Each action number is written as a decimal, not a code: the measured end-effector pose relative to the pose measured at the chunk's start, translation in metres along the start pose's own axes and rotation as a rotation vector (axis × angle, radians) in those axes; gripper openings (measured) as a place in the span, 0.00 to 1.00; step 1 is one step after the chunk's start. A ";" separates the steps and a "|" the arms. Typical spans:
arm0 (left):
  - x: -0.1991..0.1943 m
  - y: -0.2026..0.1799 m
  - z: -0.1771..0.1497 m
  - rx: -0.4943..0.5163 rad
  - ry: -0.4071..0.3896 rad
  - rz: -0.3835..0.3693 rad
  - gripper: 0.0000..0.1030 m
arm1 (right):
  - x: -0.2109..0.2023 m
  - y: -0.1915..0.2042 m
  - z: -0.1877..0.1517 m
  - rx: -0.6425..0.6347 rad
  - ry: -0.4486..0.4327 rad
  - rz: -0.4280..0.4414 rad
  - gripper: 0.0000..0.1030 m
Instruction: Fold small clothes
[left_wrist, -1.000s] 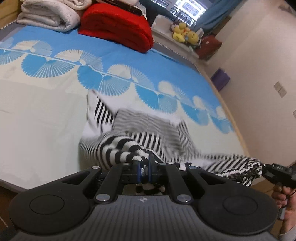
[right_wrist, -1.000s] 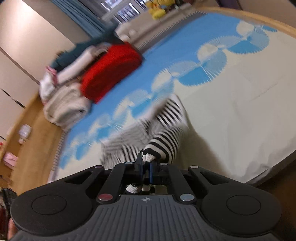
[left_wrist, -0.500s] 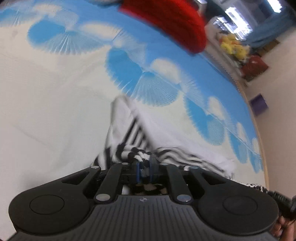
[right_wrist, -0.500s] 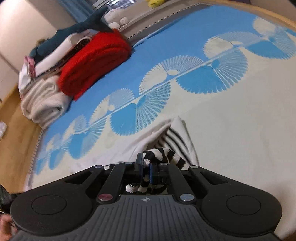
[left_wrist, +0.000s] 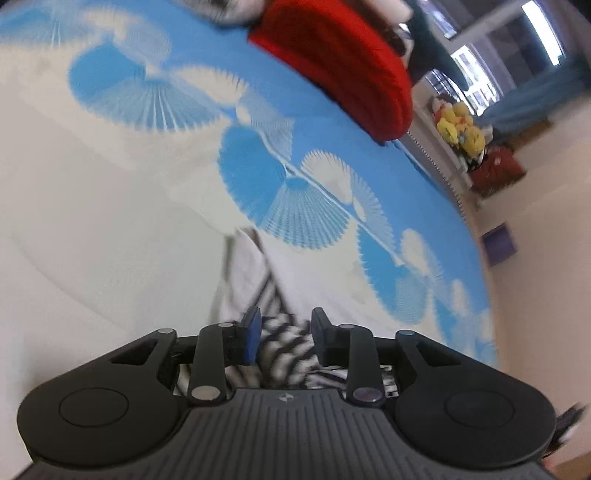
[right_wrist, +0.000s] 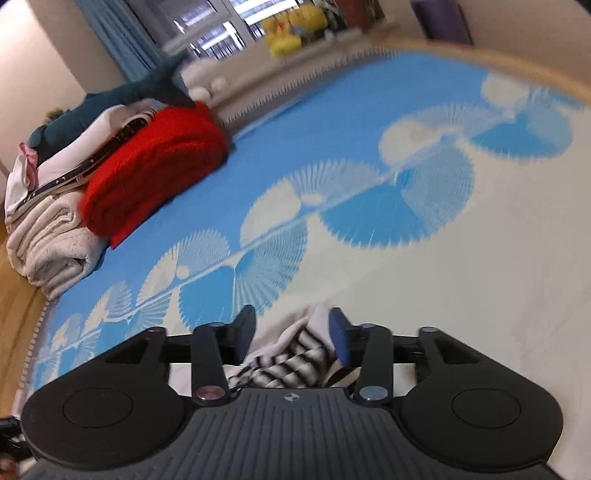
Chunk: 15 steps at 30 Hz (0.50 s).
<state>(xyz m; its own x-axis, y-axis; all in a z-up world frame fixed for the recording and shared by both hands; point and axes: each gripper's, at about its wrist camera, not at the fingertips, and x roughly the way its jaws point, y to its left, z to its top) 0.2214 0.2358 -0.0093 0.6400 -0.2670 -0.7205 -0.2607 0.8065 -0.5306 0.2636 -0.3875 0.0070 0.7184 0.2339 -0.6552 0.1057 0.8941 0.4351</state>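
A black-and-white striped small garment (left_wrist: 258, 295) lies on the bed, its white underside turned up. My left gripper (left_wrist: 285, 320) is open, and striped cloth lies loose between its fingers. The same garment shows in the right wrist view (right_wrist: 295, 354), bunched between the fingers of my right gripper (right_wrist: 291, 320), which is also open. Both grippers are low over the bed at the garment's near edge.
The bed sheet (left_wrist: 110, 221) is cream with blue fan patterns. A folded red blanket (left_wrist: 332, 62) and stacked pale bedding (right_wrist: 48, 229) sit at the far end. Yellow plush toys (left_wrist: 458, 125) line the windowsill. A wall (left_wrist: 546, 258) runs along the right.
Both grippers were shut on the striped garment and carried it forward over the bed. Now both have opened and the cloth lies loose between the fingers.
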 end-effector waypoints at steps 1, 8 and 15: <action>-0.003 -0.002 -0.005 0.042 0.002 0.022 0.38 | -0.006 -0.001 -0.001 -0.022 -0.012 -0.003 0.46; 0.007 -0.029 -0.050 0.359 0.102 0.128 0.66 | -0.018 -0.005 -0.042 -0.226 0.090 -0.043 0.47; 0.047 -0.047 -0.076 0.585 0.142 0.235 0.78 | -0.002 0.018 -0.068 -0.469 0.130 -0.069 0.50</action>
<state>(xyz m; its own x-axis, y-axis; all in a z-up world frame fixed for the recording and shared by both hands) 0.2087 0.1451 -0.0520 0.5011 -0.0832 -0.8614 0.0802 0.9956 -0.0495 0.2169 -0.3463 -0.0261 0.6253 0.1875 -0.7576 -0.1930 0.9777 0.0826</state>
